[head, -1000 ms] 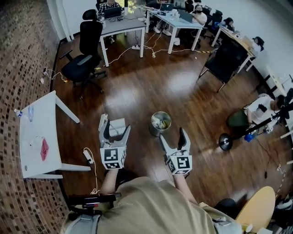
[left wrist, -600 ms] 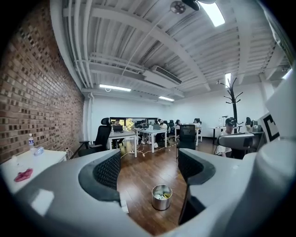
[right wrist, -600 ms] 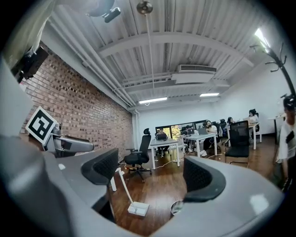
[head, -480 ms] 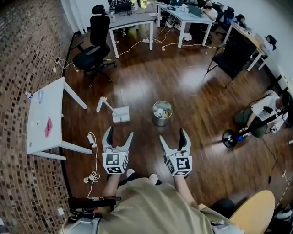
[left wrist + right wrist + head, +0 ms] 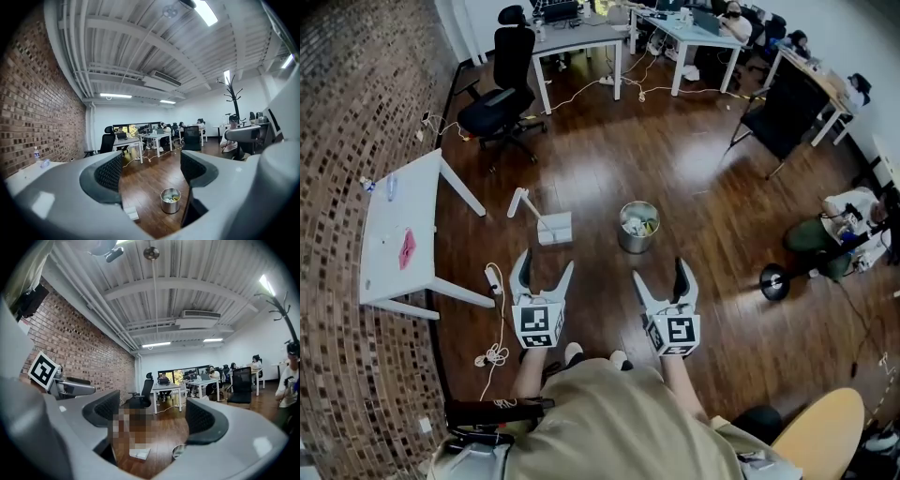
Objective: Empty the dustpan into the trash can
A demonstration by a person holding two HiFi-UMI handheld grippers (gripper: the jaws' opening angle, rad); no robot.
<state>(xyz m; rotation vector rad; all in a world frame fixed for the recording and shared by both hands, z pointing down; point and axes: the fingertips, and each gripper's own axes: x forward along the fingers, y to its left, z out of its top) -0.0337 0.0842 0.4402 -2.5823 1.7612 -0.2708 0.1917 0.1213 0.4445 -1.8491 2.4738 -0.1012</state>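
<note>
1. Hovering side by side above the floor point(image 5: 703, 169) in front of the person, the left claw point(image 5: 546, 272) and the right claw point(image 5: 661, 281) are both standing wide open, with nothing between their pads.
2. The dustpan point(image 5: 553, 228), a white one, is lying on the wooden floor just left of the trash can point(image 5: 637, 242) and apart from it. Its long handle is slanting away to the left, and neither claw is touching it.
3. The trash can, a round metal bin, is standing upright and showing litter inside. Whether the dustpan's tray is carrying any dirt is too small to tell.
4. As a judgement, the scene is fitting two stages equally: a loaded pan waiting beside the bin, or an emptied pan set back down there. The pictures are not settling which.
5. For any handling of the pan, a grip on the handle is likely serving best, with the tray kept level so nothing is spilling. In tipping, the pan's lip should be sitting inside the bin's rim. The bin looks light, so a knock is risking a topple. The power strip point(image 5: 492, 278) and its cable are lying close to the person's feet.
6. No brand or label is showing on the dustpan or trash can. The claw cubes are bearing only black-and-white square markers, and the red item point(image 5: 406, 249) on the white table point(image 5: 389, 272) is carrying no readable print.
</note>
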